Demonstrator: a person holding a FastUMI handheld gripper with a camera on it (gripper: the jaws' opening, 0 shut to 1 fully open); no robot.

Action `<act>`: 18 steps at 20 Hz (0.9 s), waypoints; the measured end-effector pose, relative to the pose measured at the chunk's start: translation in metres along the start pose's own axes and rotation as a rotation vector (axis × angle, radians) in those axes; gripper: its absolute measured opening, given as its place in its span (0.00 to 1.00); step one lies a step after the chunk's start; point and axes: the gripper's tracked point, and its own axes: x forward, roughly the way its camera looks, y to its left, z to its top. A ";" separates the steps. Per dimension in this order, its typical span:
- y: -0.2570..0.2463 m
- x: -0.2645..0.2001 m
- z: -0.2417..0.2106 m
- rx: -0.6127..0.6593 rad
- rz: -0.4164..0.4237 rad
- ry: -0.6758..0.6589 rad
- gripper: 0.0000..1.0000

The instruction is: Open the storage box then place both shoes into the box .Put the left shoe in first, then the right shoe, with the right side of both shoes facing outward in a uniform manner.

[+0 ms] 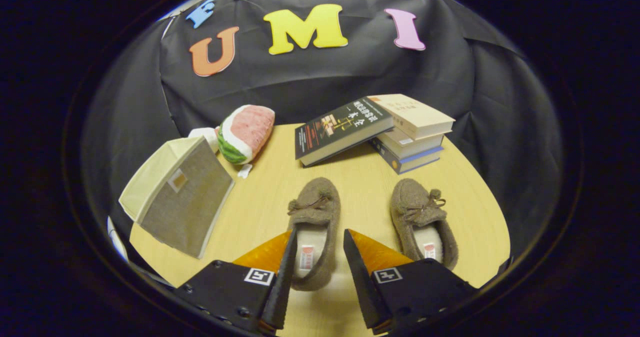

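Two brown fuzzy slippers with small bows lie side by side on the wooden table (pixel 360 177), toes pointing away from me. The left shoe (pixel 314 217) has its heel end lying between my open fingers. The right shoe (pixel 421 217) lies just right of the right finger. My gripper (pixel 320 249) is open, with nothing pressed between its fingers; whether the left finger touches the shoe is hard to tell. The beige fabric storage box (pixel 177 194) stands to the left of the shoes near the table's edge, its lid shut.
A watermelon-slice plush toy (pixel 246 133) lies beyond the box. A stack of books (pixel 412 137) stands beyond the shoes, with a dark book (pixel 342 129) leaning against it. The table's edge curves close on the left and right.
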 end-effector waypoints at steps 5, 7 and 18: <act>-0.005 0.035 -0.013 0.000 -0.018 0.063 0.57; -0.006 0.047 -0.022 0.004 -0.024 0.101 0.52; -0.011 0.062 -0.024 0.091 -0.081 0.209 0.01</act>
